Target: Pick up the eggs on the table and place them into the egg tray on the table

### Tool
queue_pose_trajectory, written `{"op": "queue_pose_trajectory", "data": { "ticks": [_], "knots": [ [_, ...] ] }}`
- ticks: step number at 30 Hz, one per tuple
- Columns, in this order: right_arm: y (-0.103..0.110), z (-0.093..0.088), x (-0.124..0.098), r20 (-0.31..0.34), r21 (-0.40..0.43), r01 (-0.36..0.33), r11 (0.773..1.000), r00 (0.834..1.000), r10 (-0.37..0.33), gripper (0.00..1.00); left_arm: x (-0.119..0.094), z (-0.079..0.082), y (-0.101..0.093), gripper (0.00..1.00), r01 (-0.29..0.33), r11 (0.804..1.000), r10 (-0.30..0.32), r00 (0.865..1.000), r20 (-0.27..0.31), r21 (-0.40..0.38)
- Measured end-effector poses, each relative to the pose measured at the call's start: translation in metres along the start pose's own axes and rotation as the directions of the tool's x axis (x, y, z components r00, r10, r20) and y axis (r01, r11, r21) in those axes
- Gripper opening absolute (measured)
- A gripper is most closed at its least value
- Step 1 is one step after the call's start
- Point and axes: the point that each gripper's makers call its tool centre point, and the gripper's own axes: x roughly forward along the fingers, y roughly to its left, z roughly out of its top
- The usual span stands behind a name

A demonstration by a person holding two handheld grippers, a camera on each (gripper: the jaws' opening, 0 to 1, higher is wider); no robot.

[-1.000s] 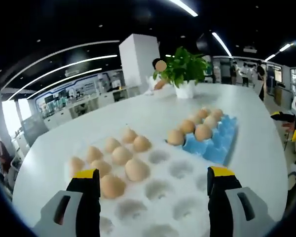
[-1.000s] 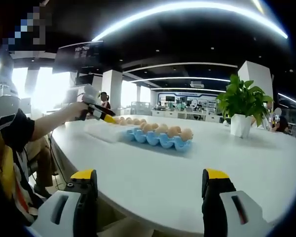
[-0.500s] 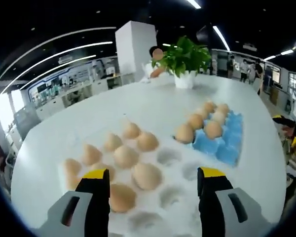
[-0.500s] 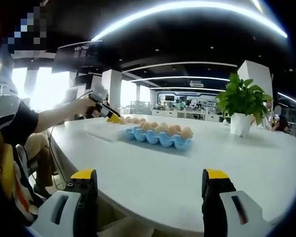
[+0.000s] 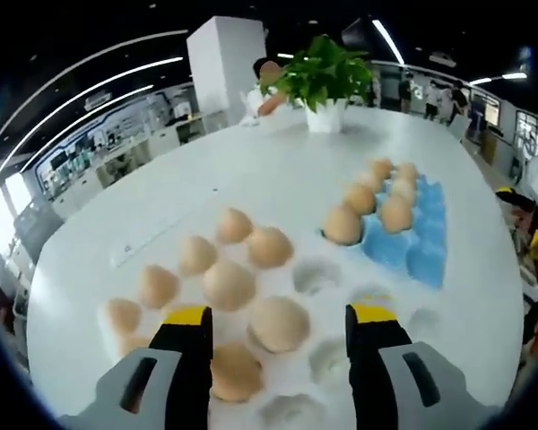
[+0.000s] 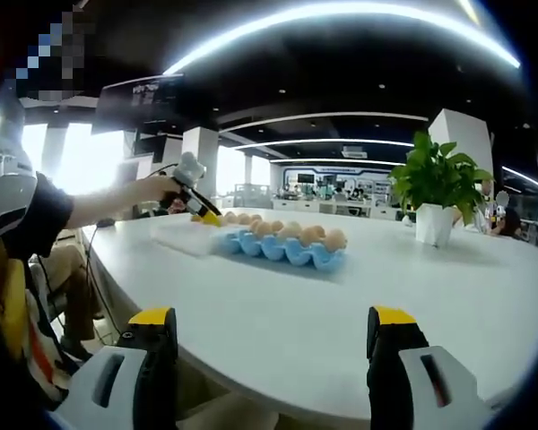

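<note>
A white egg tray (image 5: 316, 276) lies on the white table (image 5: 278, 179) with several brown eggs in its near-left cups. Beside it on the right sits a blue egg tray (image 5: 412, 255) holding several eggs (image 5: 342, 225) along its left side. My left gripper (image 5: 279, 315) hovers open just above the white tray, its yellow tips either side of one egg (image 5: 282, 331) and not touching it. In the right gripper view, my right gripper (image 6: 271, 315) is open with nothing in it at the table's near edge, far from the blue tray (image 6: 287, 253). There the left gripper (image 6: 206, 218) points down at the white tray (image 6: 175, 237).
A potted green plant (image 5: 321, 79) stands at the far side of the table; it appears at the right in the right gripper view (image 6: 435, 193). A person's arm (image 6: 99, 208) reaches over the table's left edge. Bare tabletop (image 6: 359, 305) spreads ahead of the right gripper.
The left gripper has come lower and closer over the white tray's eggs, and its jaws have narrowed a little around one egg. The right gripper has stayed put.
</note>
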Motion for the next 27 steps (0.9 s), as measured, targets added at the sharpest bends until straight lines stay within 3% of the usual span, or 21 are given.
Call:
{"op": "queue_pose_trajectory", "data": {
  "ticks": [14, 27],
  "knots": [
    [-0.005, -0.003, -0.001, -0.001, 0.011, 0.011, 1.000, 1.000, -0.011, 0.91, 0.011, 0.000, 0.012, 0.52, 0.066, 0.996, -0.069, 0.996, -0.050, -0.055],
    [-0.007, -0.007, 0.004, -0.006, 0.018, 0.008, 1.000, 1.000, -0.008, 0.91, 0.011, 0.000, 0.008, 0.50, 0.082, 0.996, -0.084, 0.991, -0.103, -0.023]
  ]
}}
